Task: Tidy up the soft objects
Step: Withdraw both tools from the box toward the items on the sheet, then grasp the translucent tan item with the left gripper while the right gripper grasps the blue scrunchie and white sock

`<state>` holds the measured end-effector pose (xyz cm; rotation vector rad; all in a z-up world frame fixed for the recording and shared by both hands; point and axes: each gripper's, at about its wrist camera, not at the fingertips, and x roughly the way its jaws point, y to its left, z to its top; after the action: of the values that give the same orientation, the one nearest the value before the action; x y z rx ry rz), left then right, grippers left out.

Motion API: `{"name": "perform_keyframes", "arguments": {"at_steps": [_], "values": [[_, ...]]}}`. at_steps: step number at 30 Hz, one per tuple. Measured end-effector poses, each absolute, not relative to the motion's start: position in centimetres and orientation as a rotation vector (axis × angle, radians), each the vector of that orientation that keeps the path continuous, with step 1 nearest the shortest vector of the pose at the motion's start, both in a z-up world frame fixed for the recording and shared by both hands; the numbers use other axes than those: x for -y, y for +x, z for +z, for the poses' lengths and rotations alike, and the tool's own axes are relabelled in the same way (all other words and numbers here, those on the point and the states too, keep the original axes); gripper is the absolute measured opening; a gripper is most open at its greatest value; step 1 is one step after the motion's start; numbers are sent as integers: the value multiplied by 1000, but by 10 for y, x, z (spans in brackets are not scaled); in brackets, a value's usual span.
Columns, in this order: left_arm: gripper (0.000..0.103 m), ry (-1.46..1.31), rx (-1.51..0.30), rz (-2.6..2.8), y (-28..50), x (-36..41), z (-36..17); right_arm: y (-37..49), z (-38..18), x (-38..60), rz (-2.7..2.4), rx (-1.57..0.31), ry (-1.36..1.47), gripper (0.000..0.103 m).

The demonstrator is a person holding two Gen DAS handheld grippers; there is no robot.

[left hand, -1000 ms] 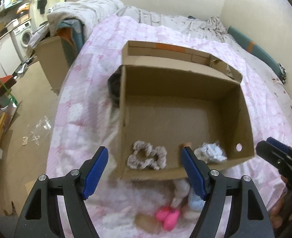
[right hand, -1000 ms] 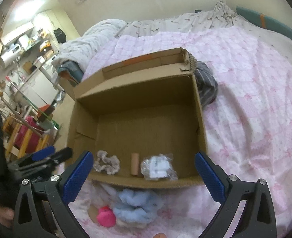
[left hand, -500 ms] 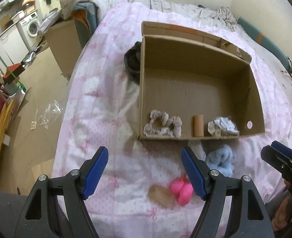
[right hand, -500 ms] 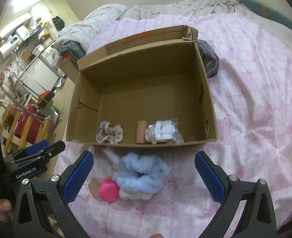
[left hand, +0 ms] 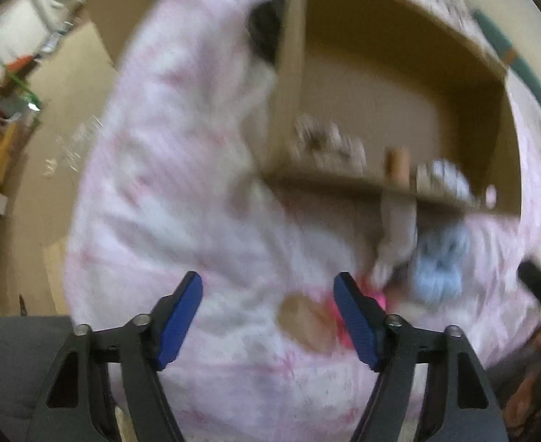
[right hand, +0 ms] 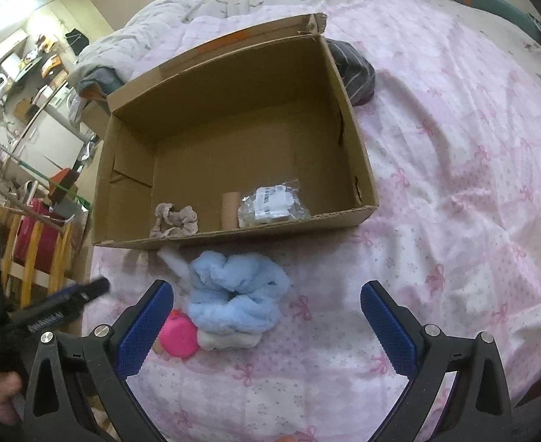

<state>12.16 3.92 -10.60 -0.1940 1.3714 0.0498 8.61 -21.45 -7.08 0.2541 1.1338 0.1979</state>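
A small heap of soft things lies on the pink bedspread (right hand: 454, 169), just in front of the near wall of the open cardboard box (right hand: 233, 232): a fluffy blue scrunchie (right hand: 233, 294) on top of a folded white cloth (right hand: 230, 340), with a bright pink ball (right hand: 178, 335) touching its left side and a tan pad (left hand: 305, 322) beside that. Inside the box, along the near wall, sit a grey scrunchie (right hand: 176, 219), a small cardboard tube (right hand: 230, 210) and a clear packet (right hand: 272, 204).

The blue scrunchie looks light, plush and squashy; it should give under the pads and not slip. Pinching across one thick side of the ring seems the safest hold, though the cloth beneath may come up with it. The pink ball looks rounder and likelier to roll away.

The left gripper (left hand: 268, 316) hangs above the bedspread with its jaws closing and nothing between them; the tan pad and pink ball lie just off its right finger. The right gripper (right hand: 267, 324) stands wide open and empty, straddling the blue scrunchie without touching it.

Compared with a second ago, both grippers have dropped and tipped downward: the box has slid up the view, the heap now shows in full, and the left gripper's view is smeared with motion.
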Motion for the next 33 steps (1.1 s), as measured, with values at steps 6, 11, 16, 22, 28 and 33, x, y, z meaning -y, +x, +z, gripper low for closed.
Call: {"name": "perform_keyframes", "arguments": {"at_steps": [6, 11, 16, 22, 28, 33], "values": [[34, -240, -1503, 2, 126, -31, -138, 89, -73, 212, 205, -1143, 253, 103], [32, -187, -1576, -39, 126, -15, -156, 90, -74, 212, 205, -1148, 259, 103], [15, -176, -1559, -63, 126, -8, -154, 90, -74, 212, 204, -1150, 255, 103], [10, -176, -1525, -114, 122, 0, -136, 91, -76, 212, 197, -1154, 247, 103], [10, -196, -1391, -61, 116, -9, -91, 91, -78, 216, 193, -1163, 259, 103], [10, -159, -1241, 62, 111, -25, -61, 93, -84, 220, 194, -1177, 279, 103]]}}
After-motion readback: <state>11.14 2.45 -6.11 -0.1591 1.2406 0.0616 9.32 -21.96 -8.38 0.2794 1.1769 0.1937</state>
